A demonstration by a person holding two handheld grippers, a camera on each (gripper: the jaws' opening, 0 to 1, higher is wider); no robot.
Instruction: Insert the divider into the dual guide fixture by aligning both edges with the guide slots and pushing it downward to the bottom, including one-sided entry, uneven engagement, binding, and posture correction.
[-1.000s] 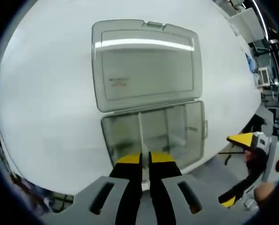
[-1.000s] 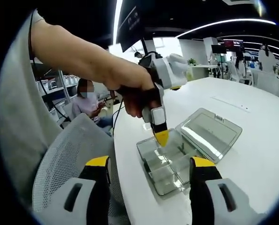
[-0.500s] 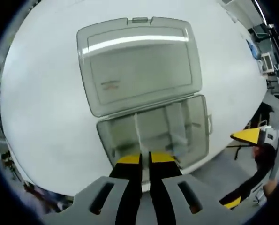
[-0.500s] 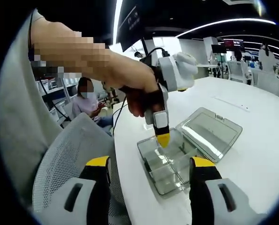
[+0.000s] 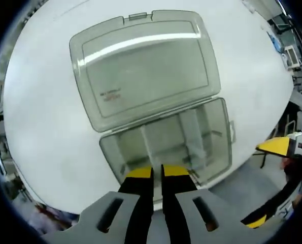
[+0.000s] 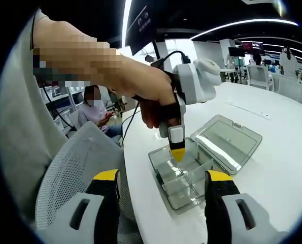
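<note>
Since a second ago, our left gripper has dipped closer over the one box, jaws pinched on a clear divider running away from us into its slots. From the right gripper, wide apart and empty, we see the left nearer.

Bright, even light came from ceiling light strips, and one showed as a white glare band across the open lid. The white surface looked nearly washed out, with faint shadows. Fisheye curvature bent both views, and their edges were smeared and soft.
</note>
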